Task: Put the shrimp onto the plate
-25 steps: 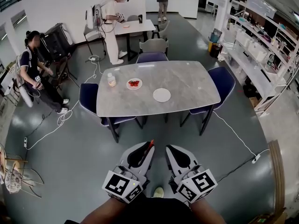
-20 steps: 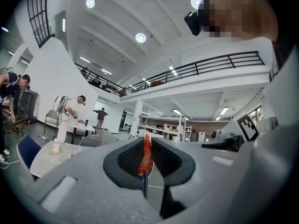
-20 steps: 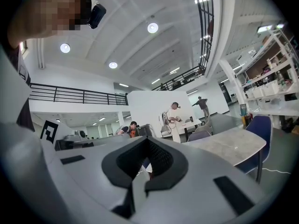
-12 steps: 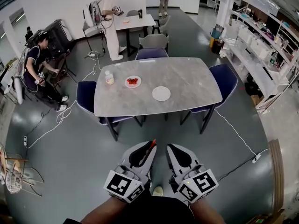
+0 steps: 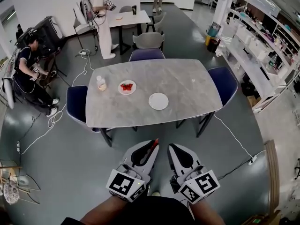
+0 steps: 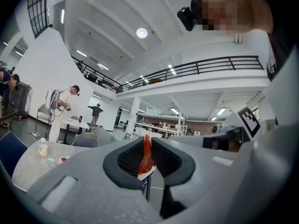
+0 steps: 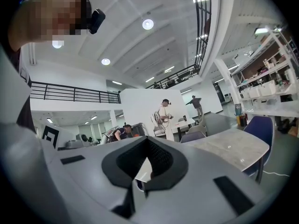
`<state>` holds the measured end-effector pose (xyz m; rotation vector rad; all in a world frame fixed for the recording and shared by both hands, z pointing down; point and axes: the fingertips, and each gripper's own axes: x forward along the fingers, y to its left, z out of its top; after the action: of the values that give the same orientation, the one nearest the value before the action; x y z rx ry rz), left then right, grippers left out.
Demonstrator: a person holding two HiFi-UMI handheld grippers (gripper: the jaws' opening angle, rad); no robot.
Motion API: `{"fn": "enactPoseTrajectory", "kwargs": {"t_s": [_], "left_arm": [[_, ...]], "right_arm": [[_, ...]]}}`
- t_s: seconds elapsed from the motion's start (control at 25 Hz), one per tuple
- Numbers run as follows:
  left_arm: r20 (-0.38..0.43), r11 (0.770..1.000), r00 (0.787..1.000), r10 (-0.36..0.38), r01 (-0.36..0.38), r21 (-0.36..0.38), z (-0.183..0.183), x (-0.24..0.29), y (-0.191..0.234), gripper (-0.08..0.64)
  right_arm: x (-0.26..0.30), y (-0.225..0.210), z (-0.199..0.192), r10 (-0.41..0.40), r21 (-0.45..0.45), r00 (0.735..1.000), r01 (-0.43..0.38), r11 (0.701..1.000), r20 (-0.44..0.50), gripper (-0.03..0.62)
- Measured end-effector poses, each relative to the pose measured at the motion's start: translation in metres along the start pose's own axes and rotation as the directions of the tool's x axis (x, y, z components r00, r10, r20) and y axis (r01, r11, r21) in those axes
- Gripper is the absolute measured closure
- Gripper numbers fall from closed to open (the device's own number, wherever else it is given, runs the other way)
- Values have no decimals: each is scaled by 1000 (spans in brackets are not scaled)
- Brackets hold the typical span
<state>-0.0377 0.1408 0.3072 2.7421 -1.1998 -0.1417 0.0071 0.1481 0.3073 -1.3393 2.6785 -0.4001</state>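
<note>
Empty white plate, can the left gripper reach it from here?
Probably not yet. The left gripper, shut on a shrimp, hangs over open floor short of the table; the empty plate lies mid-table. Nothing blocks the path.

The person is holding both tongs side by side at the lower middle of the head view, pointing forward and up the frame. The left tongs (image 5: 151, 146) (image 6: 146, 164) are pinching a thin red shrimp (image 6: 146, 154) upright between closed jaws, its tip poking past them. The right tongs (image 5: 171, 148) (image 7: 145, 168) are sitting just beside, jaws meeting at the tips with nothing between. Both forearms, left forearm (image 5: 99, 213) and right forearm (image 5: 207, 213), are entering from the bottom edge, marker cubes facing the camera.
</note>
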Motion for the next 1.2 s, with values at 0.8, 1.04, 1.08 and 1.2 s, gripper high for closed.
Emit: {"fn": "enactPoseTrajectory", "kwargs": {"t_s": [0.8, 1.04, 1.08, 1.2], "left_arm": [[-102, 999, 994, -42, 45, 23, -40, 136, 123, 503], [-176, 998, 983, 57, -52, 36, -61, 193, 159, 503], [-180, 998, 982, 66, -60, 38, -64, 203, 163, 503], [-181, 996, 980, 88, -82, 39, -73, 236, 174, 503]], "right_arm": [[134, -107, -4, -77, 61, 996, 79, 995, -39, 592], [177, -162, 1, -9, 89, 997, 15, 996, -74, 592], [185, -173, 5, 1, 88, 997, 6, 996, -79, 592], [206, -208, 13, 39, 101, 995, -29, 994, -97, 592]]}}
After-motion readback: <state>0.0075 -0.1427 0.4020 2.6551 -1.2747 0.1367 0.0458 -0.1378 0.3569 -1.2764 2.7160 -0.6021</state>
